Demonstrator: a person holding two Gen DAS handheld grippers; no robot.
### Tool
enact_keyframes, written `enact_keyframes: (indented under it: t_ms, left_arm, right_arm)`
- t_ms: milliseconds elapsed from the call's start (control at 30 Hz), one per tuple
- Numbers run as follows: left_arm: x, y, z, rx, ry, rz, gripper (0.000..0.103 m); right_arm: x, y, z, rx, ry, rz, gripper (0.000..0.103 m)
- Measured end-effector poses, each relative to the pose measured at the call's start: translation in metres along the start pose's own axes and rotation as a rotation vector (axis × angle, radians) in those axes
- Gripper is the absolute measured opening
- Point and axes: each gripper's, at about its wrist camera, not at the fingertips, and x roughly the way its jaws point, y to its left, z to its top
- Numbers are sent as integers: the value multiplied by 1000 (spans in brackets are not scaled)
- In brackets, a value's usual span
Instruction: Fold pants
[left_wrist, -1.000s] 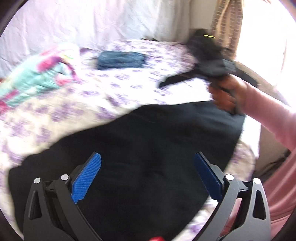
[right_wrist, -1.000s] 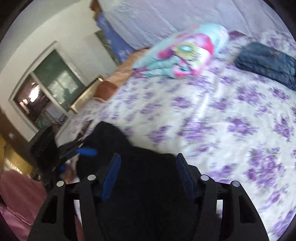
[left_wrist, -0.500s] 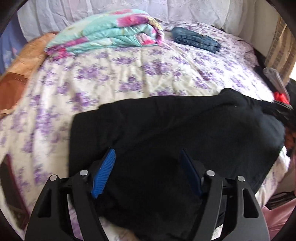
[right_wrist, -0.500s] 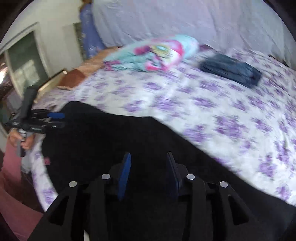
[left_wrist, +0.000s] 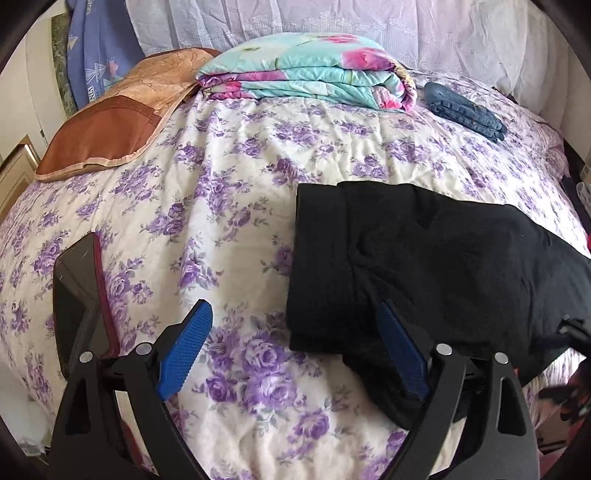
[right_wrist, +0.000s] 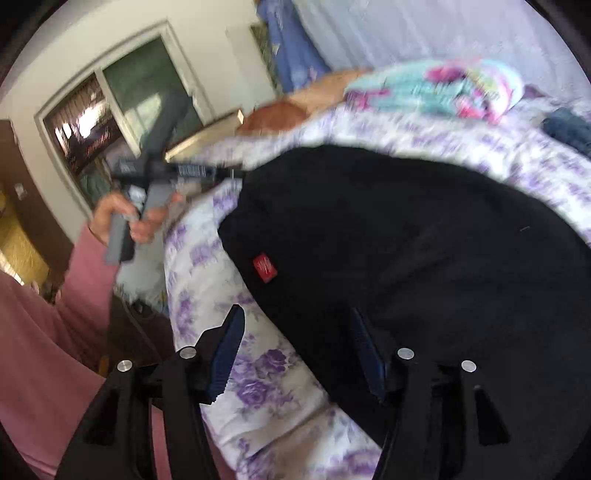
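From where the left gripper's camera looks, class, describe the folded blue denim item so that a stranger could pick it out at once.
Start at the bed with the purple-flowered sheet and look to its far right. The folded denim lies flat there, just right of the folded turquoise-and-pink blanket. It is small, dark blue and plain, far beyond the large black pants.
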Motion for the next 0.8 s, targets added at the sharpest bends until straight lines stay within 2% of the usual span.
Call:
enact_keyframes:
  t_ms: [67, 167, 267, 367, 400, 500, 633, 767, 800]
  left_arm:
    - [0, 6, 2, -32, -10, 4, 88]
    - [6, 17, 2, -102, 10, -32, 89]
    - [10, 27, -2, -151, 28, -86, 88]
    - [12, 43, -4, -229, 35, -176, 87]
    - [12, 48, -5, -252, 37, -197, 83]
    - [11, 68, -10, -344, 28, -258, 82]
    - [-2, 75, -22, -378, -27, -237, 82]
    - [-13, 75, -31, -360, -65, -236, 82]
    - [-15, 77, -34, -358, -70, -233, 82]
  right_arm:
    - [-11, 12, 3, -66, -65, -71, 59]
    - [-6, 29, 12, -145, -107, -103, 48]
    - [17, 46, 21, -265, -81, -109, 44]
    - [35, 69, 26, -396, -51, -144, 44]
    - [41, 74, 31, -424, -50, -145, 44]
    - [60, 89, 46, -468, -48, -129, 44]
    - [95, 102, 79, -483, -32, -137, 44]
    - [143, 100, 104, -488, 63, -171, 44]
    - [156, 96, 107, -496, 105, -185, 35]
